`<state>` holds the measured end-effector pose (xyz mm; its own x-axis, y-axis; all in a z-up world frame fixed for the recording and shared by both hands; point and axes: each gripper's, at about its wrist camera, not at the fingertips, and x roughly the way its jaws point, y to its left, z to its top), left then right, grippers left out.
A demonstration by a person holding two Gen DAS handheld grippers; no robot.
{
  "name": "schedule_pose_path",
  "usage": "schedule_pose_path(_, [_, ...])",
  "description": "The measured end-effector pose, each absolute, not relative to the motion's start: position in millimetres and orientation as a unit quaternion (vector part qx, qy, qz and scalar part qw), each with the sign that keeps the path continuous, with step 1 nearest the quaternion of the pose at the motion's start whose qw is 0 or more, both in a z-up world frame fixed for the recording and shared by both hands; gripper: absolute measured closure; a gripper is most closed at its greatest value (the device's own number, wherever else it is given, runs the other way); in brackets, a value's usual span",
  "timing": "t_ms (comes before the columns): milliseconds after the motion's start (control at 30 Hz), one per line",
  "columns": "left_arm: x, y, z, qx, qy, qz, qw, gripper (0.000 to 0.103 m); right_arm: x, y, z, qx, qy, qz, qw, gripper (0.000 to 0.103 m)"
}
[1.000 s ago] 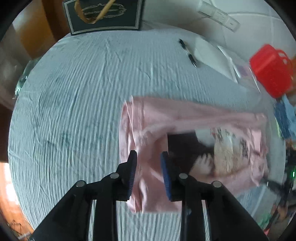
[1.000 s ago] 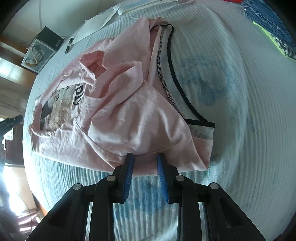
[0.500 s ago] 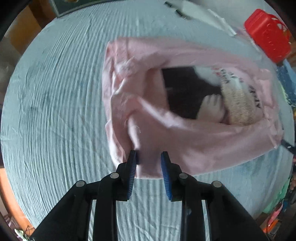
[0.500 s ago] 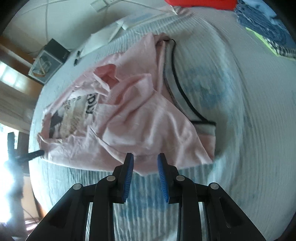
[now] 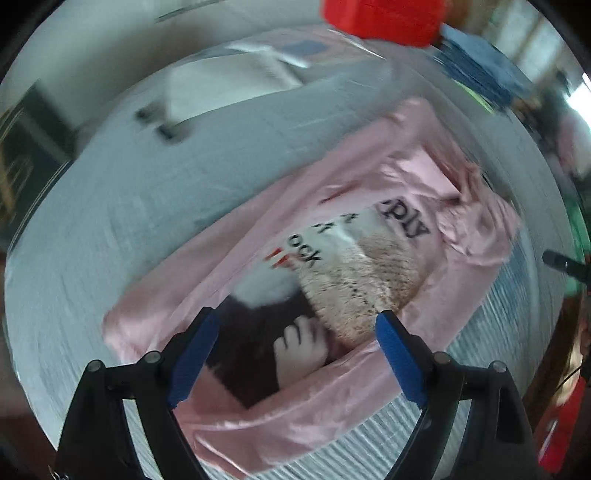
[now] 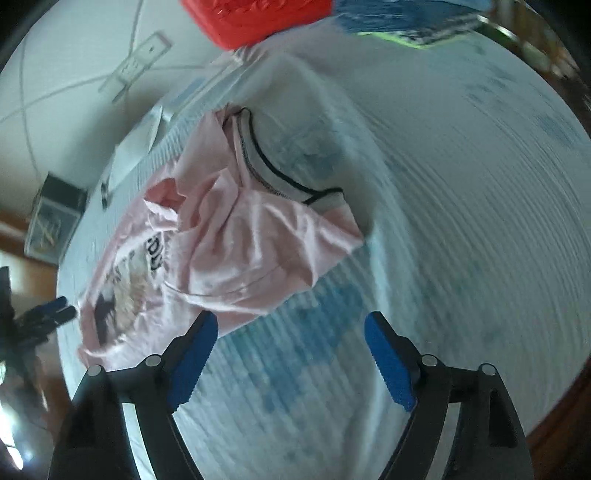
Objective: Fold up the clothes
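Left wrist view: the left gripper point(image 5: 295, 354) hangs over a pink T-shirt point(image 5: 369, 229), its blue-padded fingers point(image 5: 192, 362) spread wide with nothing between them. The shirt lies crumpled on a pale ribbed tablecloth point(image 5: 129, 206), directly below and ahead of the spread fingers; its printed front, a furry animal with dark lettering, faces up, and its near hem runs under both fingertips. A red basket point(image 5: 384, 14) stands at the far edge of the table, beyond the shirt. Right wrist view: the right gripper point(image 6: 291, 354) is likewise fully parted and empty. Here the same T-shirt point(image 6: 236, 236) lies ahead and to the left; only its near edge reaches the left pad, while the right pad stands over bare tablecloth point(image 6: 461, 221). The black-trimmed neckline point(image 6: 280, 177) lies on the far side of the heap. The red basket point(image 6: 258, 18) appears at the top, with blue fabric point(image 6: 399, 14) beside it.
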<state>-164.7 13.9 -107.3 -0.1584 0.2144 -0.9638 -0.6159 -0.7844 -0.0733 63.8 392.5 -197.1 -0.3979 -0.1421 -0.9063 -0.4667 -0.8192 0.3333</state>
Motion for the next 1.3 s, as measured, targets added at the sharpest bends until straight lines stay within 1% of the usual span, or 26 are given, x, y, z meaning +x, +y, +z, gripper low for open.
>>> schedule_pose_path(33, [-163.3, 14.1, -108.7, -0.584, 0.173, 0.74, 0.285, 0.015, 68.9, 386.8, -193.1, -0.535, 0.284, 0.788, 0.111, 0.043])
schedule_pose_path(67, [-161.1, 12.7, -110.0, -0.583, 0.172, 0.74, 0.287, 0.015, 72.2, 383.0, -190.5, -0.535, 0.286, 0.787, 0.114, 0.05])
schedule_pose_path(100, [-158.9, 11.3, -111.3, -0.583, 0.17, 0.74, 0.289, 0.015, 75.0, 378.6, -188.5, -0.535, 0.287, 0.786, 0.114, 0.06])
schedule_pose_path(133, [-155.9, 7.5, -112.3, -0.583, 0.165, 0.742, 0.287, 0.015, 76.9, 372.1, -186.7, -0.537, 0.283, 0.787, 0.114, 0.066])
schedule_pose_path(167, [-153.1, 1.6, -113.1, -0.584, 0.156, 0.745, 0.283, 0.015, 76.2, 370.5, -187.4, -0.539, 0.28, 0.785, 0.117, 0.066])
schedule_pose_path(433, [-139.5, -62.2, -131.1, -0.616, 0.059, 0.754, 0.219, 0.015, 56.0, 391.8, -198.4, -0.555, 0.27, 0.775, 0.136, 0.066])
schedule_pose_path(500, [-130.9, -69.9, -135.5, -0.622, 0.047, 0.754, 0.204, 0.015, 51.0, 395.6, -194.3, -0.551, 0.266, 0.781, 0.124, 0.066])
schedule_pose_path(633, [-111.0, -62.6, -141.9, -0.627, 0.031, 0.764, 0.148, 0.015, 32.0, 398.7, -193.0, -0.554, 0.228, 0.798, 0.066, 0.066])
schedule_pose_path(700, [-102.2, -52.1, -141.8, -0.625, 0.004, 0.771, 0.121, 0.015, 17.3, 402.2, -195.3, -0.564, 0.193, 0.802, 0.03, 0.066])
schedule_pose_path(767, [-92.1, -30.7, -142.0, -0.622, -0.023, 0.778, 0.085, 0.015, -0.2, 410.5, -194.2, -0.563, 0.157, 0.811, -0.025, 0.066])
schedule_pose_path(800, [-88.4, -20.3, -142.6, -0.621, -0.03, 0.78, 0.071, 0.015, -9.1, 414.8, -193.6, -0.562, 0.139, 0.814, -0.053, 0.064])
schedule_pose_path(833, [-83.8, -7.4, -143.5, -0.621, -0.044, 0.78, 0.058, 0.015, -17.9, 419.0, -193.0, -0.56, 0.121, 0.816, -0.081, 0.059])
schedule_pose_path(933, [-68.5, 35.2, -146.9, -0.623, -0.098, 0.776, 0.02, 0.015, -39.4, 430.1, -196.0, -0.571, 0.074, 0.805, -0.144, 0.057])
schedule_pose_path(1100, [-54.1, 90.9, -146.2, -0.627, -0.108, 0.771, 0.004, 0.015, -56.8, 441.2, -196.7, -0.586, 0.018, 0.782, -0.211, 0.055])
schedule_pose_path(1200, [-48.1, 120.0, -146.1, -0.628, -0.115, 0.77, -0.001, 0.015, -64.0, 442.6, -193.3, -0.583, -0.013, 0.779, -0.228, 0.05])
schedule_pose_path(1233, [-48.6, 125.3, -146.5, -0.626, -0.122, 0.77, -0.004, 0.015, -66.3, 444.0, -191.3, -0.582, -0.019, 0.779, -0.232, 0.044])
schedule_pose_path(1300, [-48.7, 136.9, -147.6, -0.622, -0.138, 0.771, -0.02, 0.015, -72.2, 446.9, -186.9, -0.58, -0.031, 0.776, -0.245, 0.039])
